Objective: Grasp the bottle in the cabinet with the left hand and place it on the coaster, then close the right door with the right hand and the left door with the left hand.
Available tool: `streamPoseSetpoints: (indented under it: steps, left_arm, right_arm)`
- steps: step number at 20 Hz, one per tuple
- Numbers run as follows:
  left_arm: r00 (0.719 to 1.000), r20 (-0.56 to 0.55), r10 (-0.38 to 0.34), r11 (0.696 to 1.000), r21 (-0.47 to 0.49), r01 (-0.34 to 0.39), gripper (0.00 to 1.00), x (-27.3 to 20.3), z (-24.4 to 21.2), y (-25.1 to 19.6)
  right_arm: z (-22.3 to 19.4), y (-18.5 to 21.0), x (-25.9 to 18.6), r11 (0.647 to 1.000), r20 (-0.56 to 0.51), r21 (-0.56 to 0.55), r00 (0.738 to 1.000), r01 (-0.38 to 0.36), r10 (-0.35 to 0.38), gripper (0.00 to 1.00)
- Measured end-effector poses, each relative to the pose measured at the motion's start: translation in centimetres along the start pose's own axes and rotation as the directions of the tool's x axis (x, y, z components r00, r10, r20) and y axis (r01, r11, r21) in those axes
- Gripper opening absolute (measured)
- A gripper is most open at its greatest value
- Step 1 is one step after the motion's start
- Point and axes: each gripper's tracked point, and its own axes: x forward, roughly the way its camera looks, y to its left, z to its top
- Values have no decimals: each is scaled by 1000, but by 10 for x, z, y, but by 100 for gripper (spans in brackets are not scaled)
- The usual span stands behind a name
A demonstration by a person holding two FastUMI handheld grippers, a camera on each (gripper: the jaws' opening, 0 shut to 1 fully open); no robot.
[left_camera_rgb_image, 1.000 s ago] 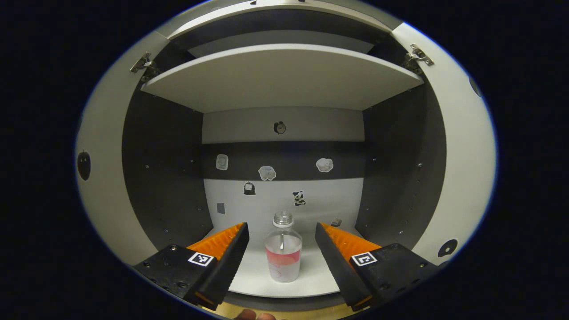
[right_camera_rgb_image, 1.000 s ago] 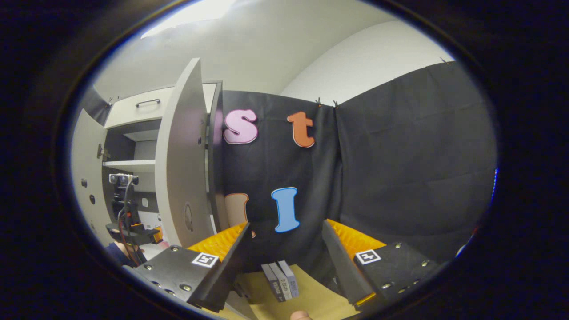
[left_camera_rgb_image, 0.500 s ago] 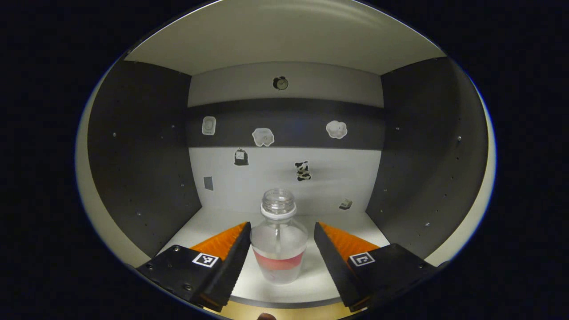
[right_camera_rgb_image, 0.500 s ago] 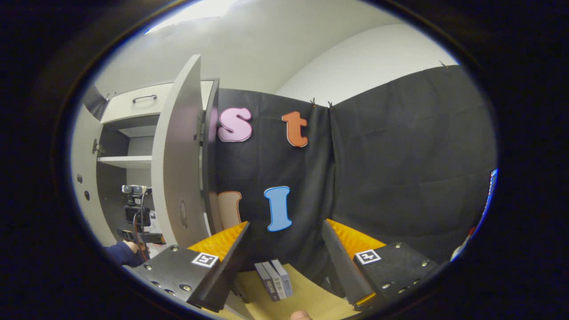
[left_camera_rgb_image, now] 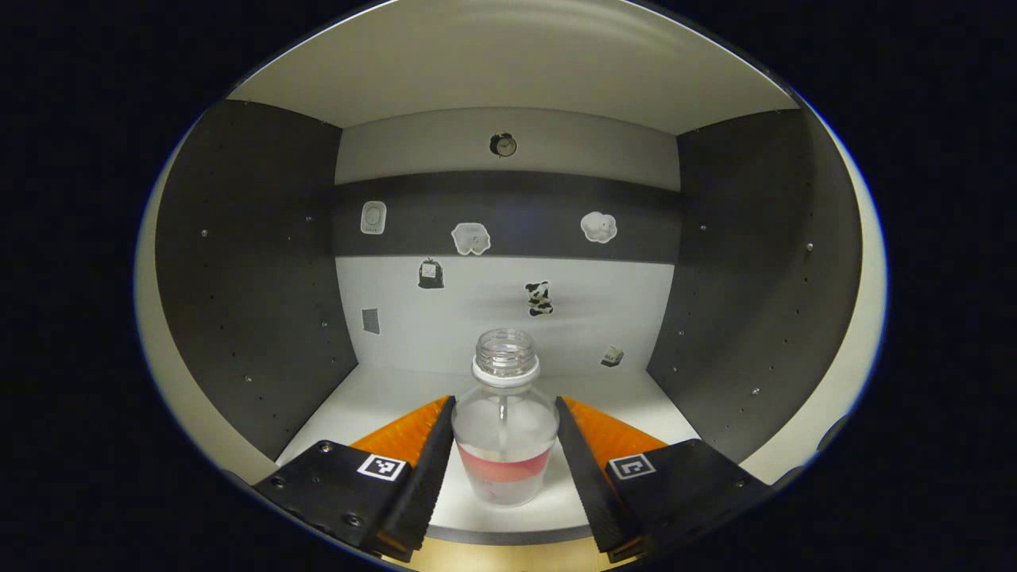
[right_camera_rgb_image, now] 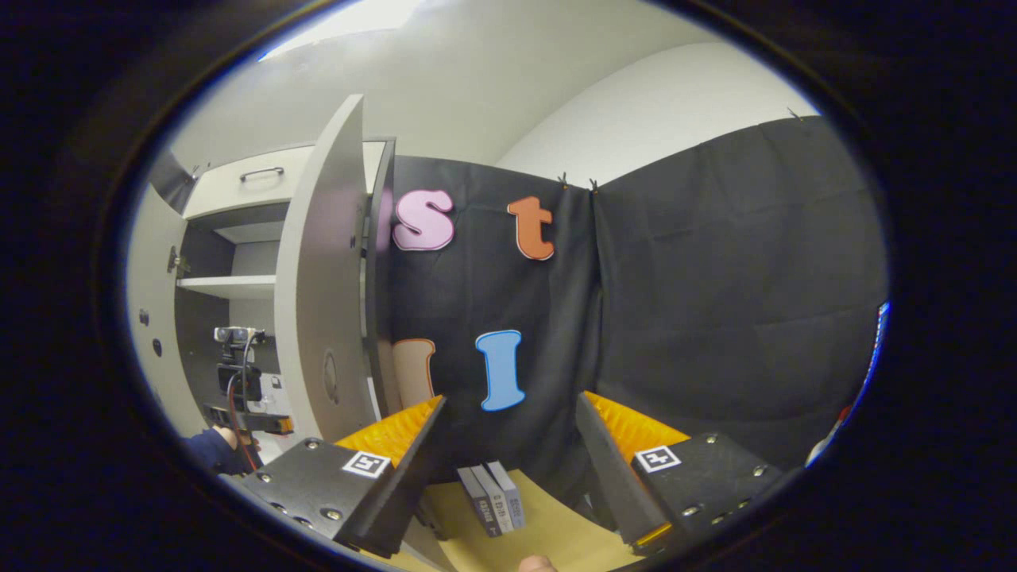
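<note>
A clear, capless bottle (left_camera_rgb_image: pixel 505 453) with a pink band stands upright on the cabinet's white floor (left_camera_rgb_image: pixel 373 397), near the front edge. My left gripper (left_camera_rgb_image: pixel 503 403) is inside the cabinet, and both orange fingers press on the bottle's sides. In the right gripper view, the left gripper (right_camera_rgb_image: pixel 248 419) and the hand holding it sit low in the cabinet opening. My right gripper (right_camera_rgb_image: pixel 508 407) hovers open over the tan table (right_camera_rgb_image: pixel 556 524), facing the black cloth, with nothing between its fingers. The right door (right_camera_rgb_image: pixel 318 278) stands wide open just left of it.
The cabinet's dark side walls (left_camera_rgb_image: pixel 254 278) close in on both sides of the bottle, with a shelf (left_camera_rgb_image: pixel 508 71) overhead. The left door (right_camera_rgb_image: pixel 151 262) is open too. Three small grey boxes (right_camera_rgb_image: pixel 493 496) stand on the table by the cloth.
My left gripper went deeper into the cabinet until the bottle sat between its fingers, then the fingers closed in onto its sides. The right gripper barely moved.
</note>
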Motion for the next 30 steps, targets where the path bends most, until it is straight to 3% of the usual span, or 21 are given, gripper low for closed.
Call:
streamPoseSetpoints:
  steps: [9, 16, 17, 24, 30]
  left_arm:
    - [973, 10, -231, 973, -10, 231, 78, -97, -11, -25]
    - [935, 31, -355, 935, -8, 355, 78, -166, -50, -35]
    - [930, 39, -365, 931, 2, 365, 78, -173, -57, -35]
    - [882, 7, -471, 882, -19, 471, 78, -220, -140, -41]
    - [879, -83, -470, 883, -66, 466, 78, -236, -225, -25]
  right_arm:
    - [4, 12, -7, 999, 4, 15, 999, -51, 51, 93]
    - [5, 14, -10, 997, 12, -5, 997, -73, 74, 99]
    - [5, 15, -10, 997, 16, -5, 997, -76, 76, 96]
    - [3, 25, -8, 994, 10, -6, 994, -108, 108, 96]
    - [2, 27, -5, 993, 13, -7, 993, -115, 115, 96]
